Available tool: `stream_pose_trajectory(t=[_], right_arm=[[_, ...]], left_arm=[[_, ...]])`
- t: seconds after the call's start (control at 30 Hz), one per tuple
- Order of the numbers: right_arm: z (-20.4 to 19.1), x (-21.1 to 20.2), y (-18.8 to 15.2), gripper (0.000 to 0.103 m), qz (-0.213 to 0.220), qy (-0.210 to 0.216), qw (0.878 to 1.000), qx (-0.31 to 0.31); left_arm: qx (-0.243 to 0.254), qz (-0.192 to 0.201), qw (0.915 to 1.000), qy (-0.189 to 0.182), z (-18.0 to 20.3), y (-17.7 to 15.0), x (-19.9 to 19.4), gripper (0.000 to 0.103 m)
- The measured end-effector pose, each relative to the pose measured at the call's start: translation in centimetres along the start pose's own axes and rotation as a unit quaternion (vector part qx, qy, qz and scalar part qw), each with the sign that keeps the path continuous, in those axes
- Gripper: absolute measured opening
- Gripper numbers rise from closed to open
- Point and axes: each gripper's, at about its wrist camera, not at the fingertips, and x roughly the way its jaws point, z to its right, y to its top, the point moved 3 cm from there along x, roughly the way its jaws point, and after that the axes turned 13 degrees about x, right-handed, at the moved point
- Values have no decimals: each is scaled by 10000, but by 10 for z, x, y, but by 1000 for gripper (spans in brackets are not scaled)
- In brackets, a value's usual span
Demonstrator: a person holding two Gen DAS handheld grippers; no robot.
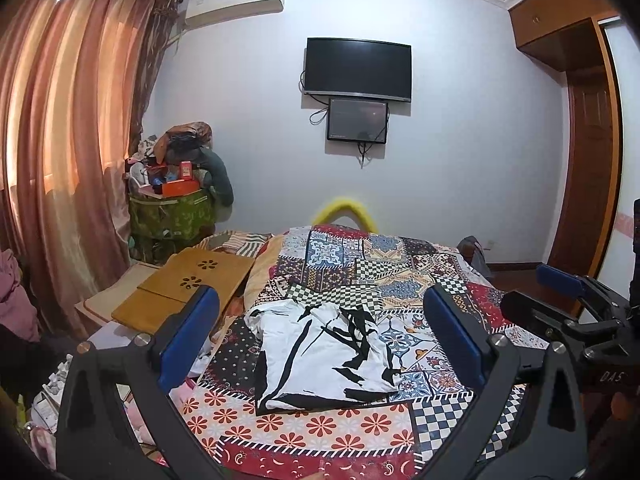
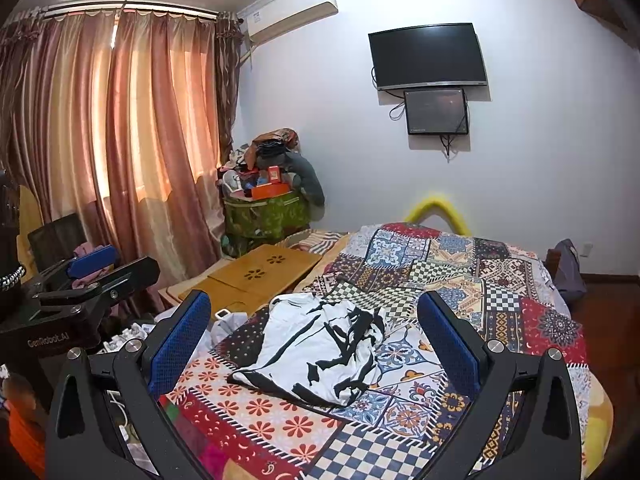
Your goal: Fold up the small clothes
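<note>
A white-and-black shirt (image 1: 324, 356) lies rumpled on the patchwork bed (image 1: 304, 428), just ahead of the left gripper (image 1: 320, 340) and right gripper (image 2: 316, 344), both spread wide and empty, seemingly poised to fold it.

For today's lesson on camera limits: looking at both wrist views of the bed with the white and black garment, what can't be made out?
- Garment: type and sleeves unclear in both views; it lies rumpled and folded over itself.
- Wall screens: dark, with nothing readable on them.
- Yellow object: blurred, with the bedspread hiding its lower part.
- Corner pile: items too small to tell apart.
</note>
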Motion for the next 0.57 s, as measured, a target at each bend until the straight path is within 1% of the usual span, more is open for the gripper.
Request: stream_pose_trajectory(t=[0.57], right_arm=[[-1, 2, -1, 103, -43, -37, 10000, 20]], left_arm=[[30, -19, 10000, -70, -2, -3, 2, 103]])
